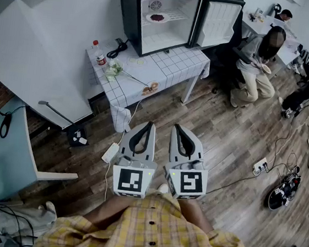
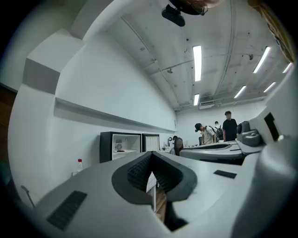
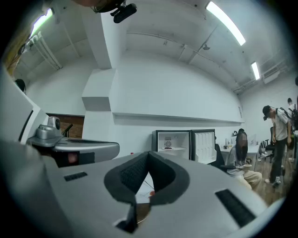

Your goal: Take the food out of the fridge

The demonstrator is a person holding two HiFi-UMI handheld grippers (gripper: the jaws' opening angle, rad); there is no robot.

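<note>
Our left tongs (image 1: pixel 152 125) and right tongs (image 1: pixel 175 127) are together and empty, we think because the food (image 1: pixel 157 18) lies inside the open fridge (image 1: pixel 129 12) at the far edge of the table (image 1: pixel 169 66), well apart from us.

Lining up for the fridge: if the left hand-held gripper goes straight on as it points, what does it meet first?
Likely the table, at its near edge; the way there looks free. The fridge stands further back. Depth is unclear.
</note>
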